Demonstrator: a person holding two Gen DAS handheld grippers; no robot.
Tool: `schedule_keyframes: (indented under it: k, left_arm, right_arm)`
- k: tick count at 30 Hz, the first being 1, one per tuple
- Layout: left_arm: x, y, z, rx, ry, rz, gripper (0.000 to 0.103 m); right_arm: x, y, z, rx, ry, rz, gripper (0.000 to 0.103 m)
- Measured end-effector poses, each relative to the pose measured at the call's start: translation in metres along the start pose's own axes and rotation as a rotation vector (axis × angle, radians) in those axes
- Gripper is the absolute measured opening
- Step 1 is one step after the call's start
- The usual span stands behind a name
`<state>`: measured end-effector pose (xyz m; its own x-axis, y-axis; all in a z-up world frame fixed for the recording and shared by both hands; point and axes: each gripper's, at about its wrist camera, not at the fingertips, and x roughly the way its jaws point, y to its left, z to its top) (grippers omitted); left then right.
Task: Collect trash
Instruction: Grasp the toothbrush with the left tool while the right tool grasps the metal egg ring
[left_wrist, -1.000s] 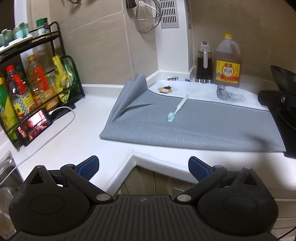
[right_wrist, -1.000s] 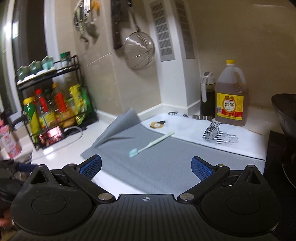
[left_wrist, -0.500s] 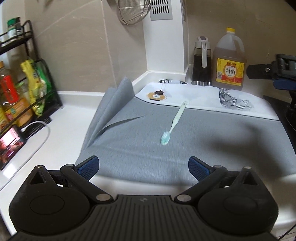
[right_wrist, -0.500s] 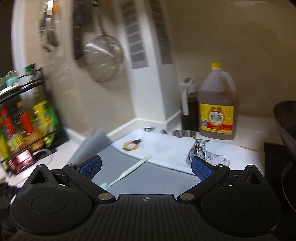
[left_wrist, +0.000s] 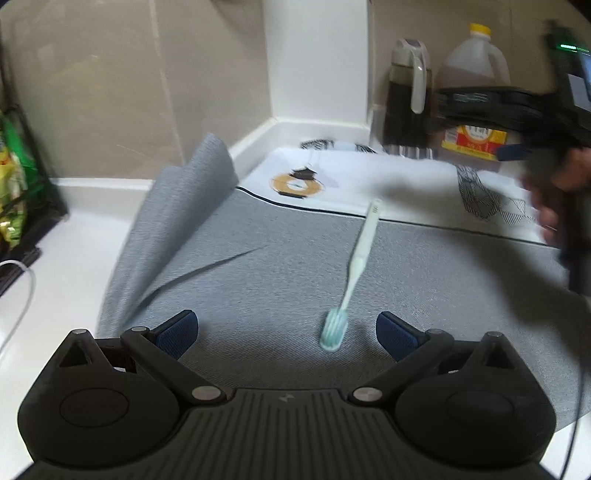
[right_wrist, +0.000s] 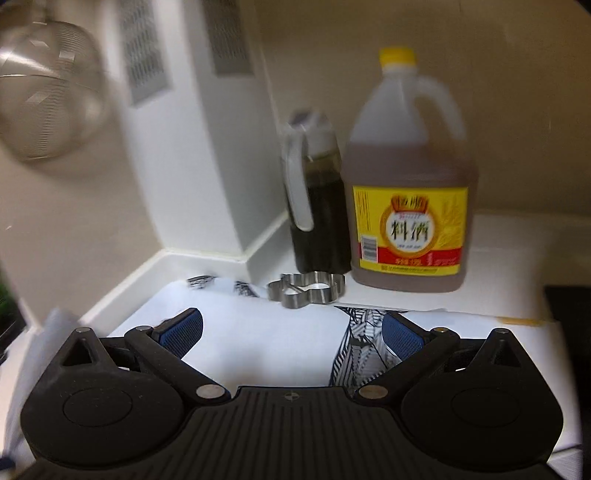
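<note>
Lying ahead between left tongs (left_wrist: 286, 330): toothbrush (left_wrist: 354, 266).

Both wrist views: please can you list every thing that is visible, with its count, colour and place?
Toothbrush: one, pale green, lying on the grey mat, bristle end nearest the left gripper.
Mat: one, grey with a white patterned far strip, on the counter, left edge curled up.
Jug: one, clear with yellow cap and label, brown liquid, back of the counter.
Dispenser bottle: one, dark with a grey handle, left of the jug.
Metal ring mould: one, silver, in front of the dispenser bottle.
Strainer: one, metal, on the wall.
Counter: one, white.
Left gripper: black, blue pads, jaws open.
Right gripper: the same, jaws open.
</note>
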<state>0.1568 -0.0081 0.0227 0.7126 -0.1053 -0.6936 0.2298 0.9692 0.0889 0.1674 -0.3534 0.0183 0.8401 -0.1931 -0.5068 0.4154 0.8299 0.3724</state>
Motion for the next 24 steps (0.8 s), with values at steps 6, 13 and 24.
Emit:
schedule_keyframes:
  k: [6,13,24]
  left_arm:
    - [0.028,-0.007,-0.003,0.051,0.033,-0.026,0.103]
    - [0.043,-0.008,0.003,0.004,0.027,-0.062,0.103]
    - [0.023,-0.021,0.007,0.011,-0.019,-0.109,0.010]
  right_arm:
    - [0.081,-0.002,0.007,0.066,0.084,-0.064,0.103]
    - [0.135,0.013,0.005,-0.032,0.089,-0.156,0.103]
    - [0.121,0.034,-0.006,-0.188,0.024,-0.153,0.078]
